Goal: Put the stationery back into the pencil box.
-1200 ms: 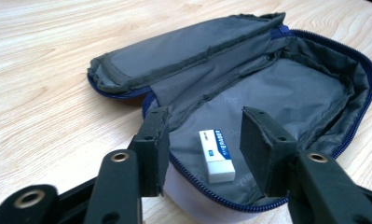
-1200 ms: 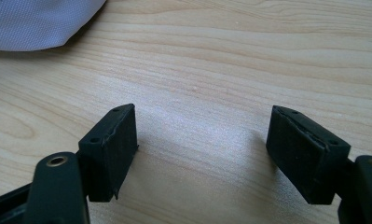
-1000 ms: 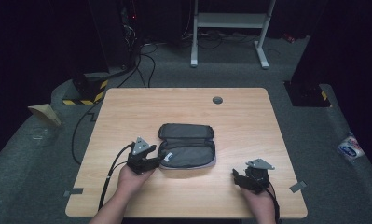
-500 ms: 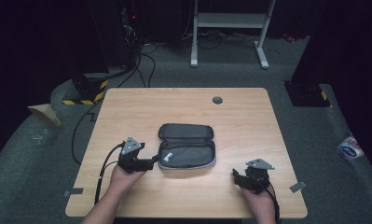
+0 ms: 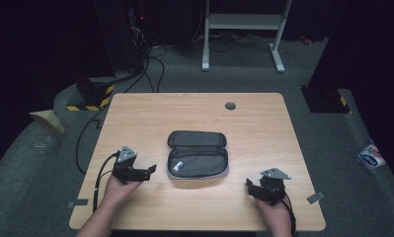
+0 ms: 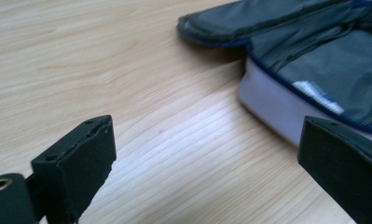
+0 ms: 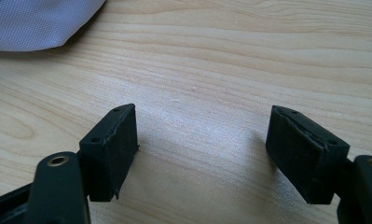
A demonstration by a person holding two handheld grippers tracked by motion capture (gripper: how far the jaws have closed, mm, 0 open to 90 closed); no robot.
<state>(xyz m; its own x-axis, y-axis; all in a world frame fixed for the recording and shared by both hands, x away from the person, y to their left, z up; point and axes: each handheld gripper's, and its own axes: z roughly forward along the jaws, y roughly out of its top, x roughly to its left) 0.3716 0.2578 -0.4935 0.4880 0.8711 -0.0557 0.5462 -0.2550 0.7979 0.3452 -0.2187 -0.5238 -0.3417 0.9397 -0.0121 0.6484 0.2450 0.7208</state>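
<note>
Backing left gripper [image 5: 152, 170] off pouch [image 5: 198, 154], jaws just opened.

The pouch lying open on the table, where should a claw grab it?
Probably the pouch by its raised grey side wall, coming in level from the left, where the left claw stands open beside it. The wall is thin and upright, so a claw can pinch it; the flat lid gives less to hold.

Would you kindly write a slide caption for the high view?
Open grey pouch lies mid-table; left gripper and right gripper, both open, flank it.
</note>
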